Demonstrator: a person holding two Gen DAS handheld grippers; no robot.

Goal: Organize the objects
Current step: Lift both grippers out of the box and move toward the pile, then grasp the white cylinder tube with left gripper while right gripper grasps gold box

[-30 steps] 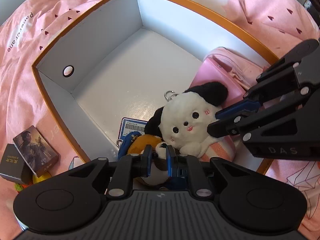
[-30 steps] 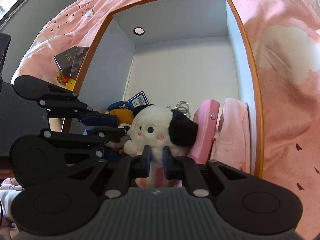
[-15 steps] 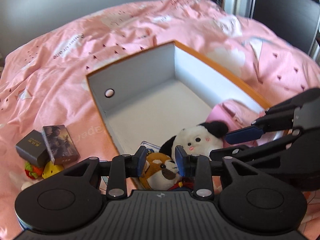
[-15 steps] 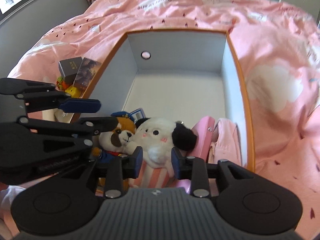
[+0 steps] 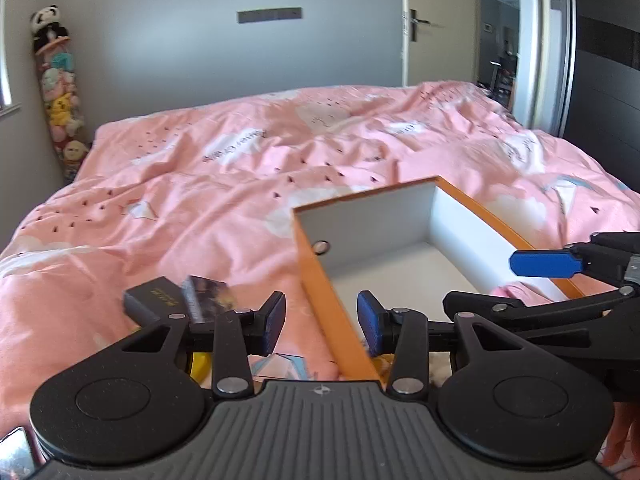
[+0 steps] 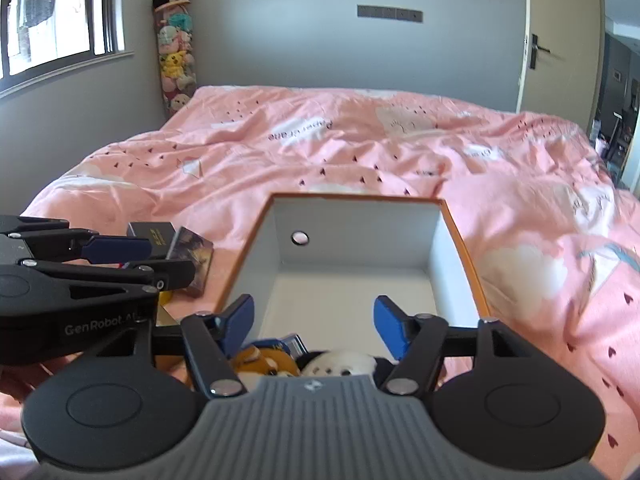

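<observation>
Box (image 6: 456, 240): we see it lying on the pink bedspread (image 6: 360, 140), orange outside, white inside, a round hole in its far wall.
Plush toys: we find 2 at the box's near end, an orange one (image 6: 264, 362) and a white one (image 6: 344, 362), side by side, partly hidden behind our right gripper.
Pink item (image 5: 516, 294): it lies in the box by the right wall.
Left gripper (image 5: 322, 322): our fingers are spread, gripping nothing, straddling the box's left wall.
Right gripper (image 6: 314, 322): our fingers are spread wide, gripping nothing, above the plush toys.
Small boxes: a dark one (image 6: 154, 232) and a picture-printed one (image 6: 192, 260) touch each other on the bedspread, left of the box.
Toy column (image 6: 176, 48): stacked plush toys stand at the far wall.
</observation>
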